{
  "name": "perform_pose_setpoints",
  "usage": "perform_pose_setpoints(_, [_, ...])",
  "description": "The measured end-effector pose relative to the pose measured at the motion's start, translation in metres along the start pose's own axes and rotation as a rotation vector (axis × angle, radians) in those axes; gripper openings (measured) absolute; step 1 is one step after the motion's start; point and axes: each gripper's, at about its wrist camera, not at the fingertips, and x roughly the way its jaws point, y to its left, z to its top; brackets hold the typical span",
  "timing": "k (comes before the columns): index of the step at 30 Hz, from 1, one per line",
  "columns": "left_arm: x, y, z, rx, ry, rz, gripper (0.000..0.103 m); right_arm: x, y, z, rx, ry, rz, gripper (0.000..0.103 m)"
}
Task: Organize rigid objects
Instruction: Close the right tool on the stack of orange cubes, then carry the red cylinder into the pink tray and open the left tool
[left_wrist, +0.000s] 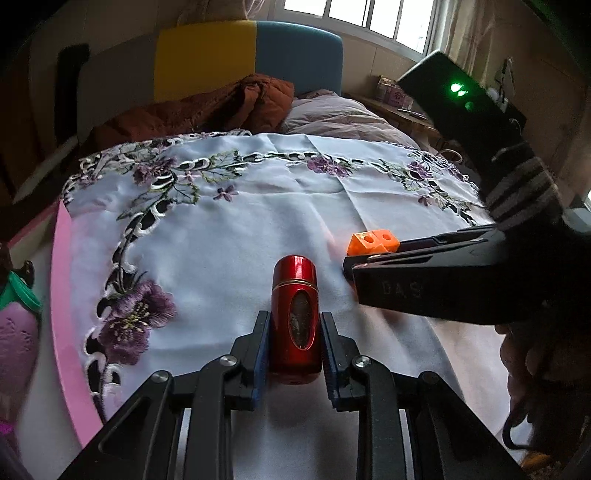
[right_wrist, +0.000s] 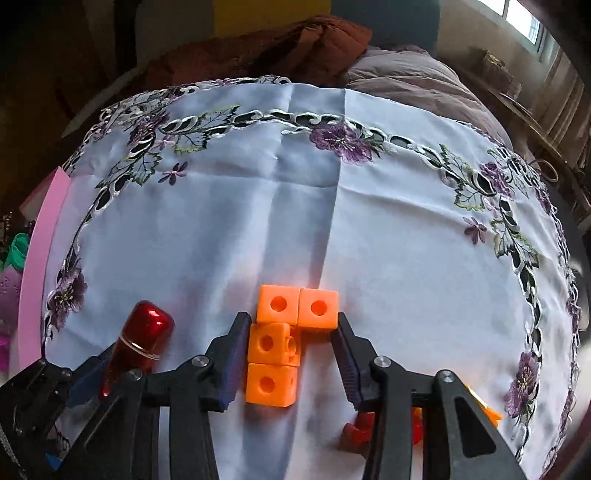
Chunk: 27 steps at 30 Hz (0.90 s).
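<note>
left gripper (left_wrist: 294, 334) clenched on red canister (left_wrist: 295, 314) | right gripper (right_wrist: 291, 354) astride orange blocks (right_wrist: 284, 338), contact unclear

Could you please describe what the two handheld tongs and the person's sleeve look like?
Both tongs, left and right, are black scissor-like linkages with silver pivot bolts and ribbed blue pads. The right body bears embossed lettering. The sleeve is grey-and-dark striped knit.

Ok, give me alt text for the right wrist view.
The right gripper straddles a cluster of orange cubes on a white embroidered cloth, its fingers around them. At left, the left gripper holds a red cylinder.
</note>
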Motion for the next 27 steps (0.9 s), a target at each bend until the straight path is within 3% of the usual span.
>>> perform_pose_setpoints(13, [-0.058,-0.004,0.007,0.010,-0.069,0.008,0.026,0.000,0.000,0.000,-0.034,-0.032,0.012,0.044])
perform_pose_setpoints(27, [-0.113,0.039,-0.005,-0.076,-0.111,0.035,0.026,-0.002,0.004,0.002,-0.100,-0.065,-0.024,0.044])
